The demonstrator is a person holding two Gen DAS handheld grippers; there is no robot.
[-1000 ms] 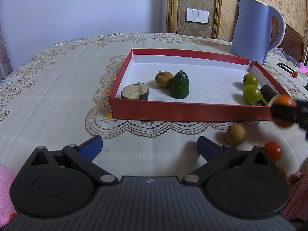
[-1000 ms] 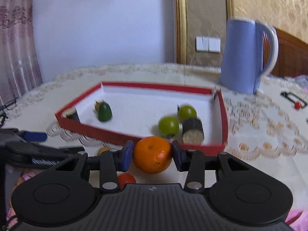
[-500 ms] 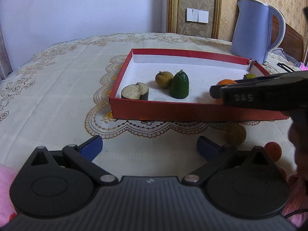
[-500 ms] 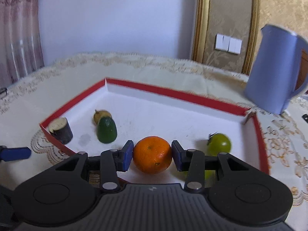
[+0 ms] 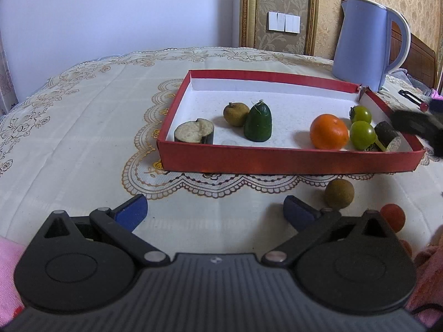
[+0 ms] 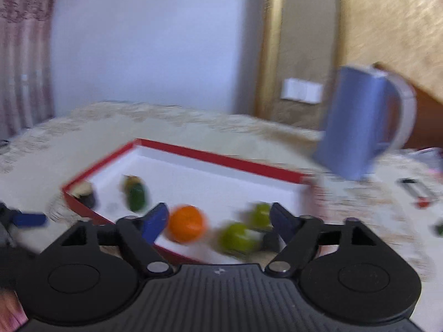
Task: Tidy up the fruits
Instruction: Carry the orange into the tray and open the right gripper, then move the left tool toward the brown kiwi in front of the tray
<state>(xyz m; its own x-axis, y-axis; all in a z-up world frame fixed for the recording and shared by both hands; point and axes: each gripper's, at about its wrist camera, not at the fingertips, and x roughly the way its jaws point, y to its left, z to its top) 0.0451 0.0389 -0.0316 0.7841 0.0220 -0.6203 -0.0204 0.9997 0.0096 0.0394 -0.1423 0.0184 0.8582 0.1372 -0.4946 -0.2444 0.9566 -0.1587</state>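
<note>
A red box (image 5: 277, 163) with a white floor holds an orange (image 5: 329, 131), two green tomatoes (image 5: 361, 134), a dark green piece (image 5: 259, 123), a brown fruit (image 5: 235, 114) and an eggplant slice (image 5: 193, 134). A brown fruit (image 5: 339, 193) and a red tomato (image 5: 392, 217) lie on the cloth in front of the box. My left gripper (image 5: 214, 211) is open and empty, low before the box. My right gripper (image 6: 220, 221) is open, just back from the orange (image 6: 187, 223); its view is blurred.
A blue kettle (image 5: 365, 44) stands behind the box at the right. A lace cloth (image 5: 83, 127) covers the table. Small dark items (image 5: 409, 95) lie at the far right. Pink fabric (image 5: 8, 251) shows at the near left edge.
My right gripper carried the orange over the box, opened and let it go inside, then pulled back to the right. My left gripper has not moved.
</note>
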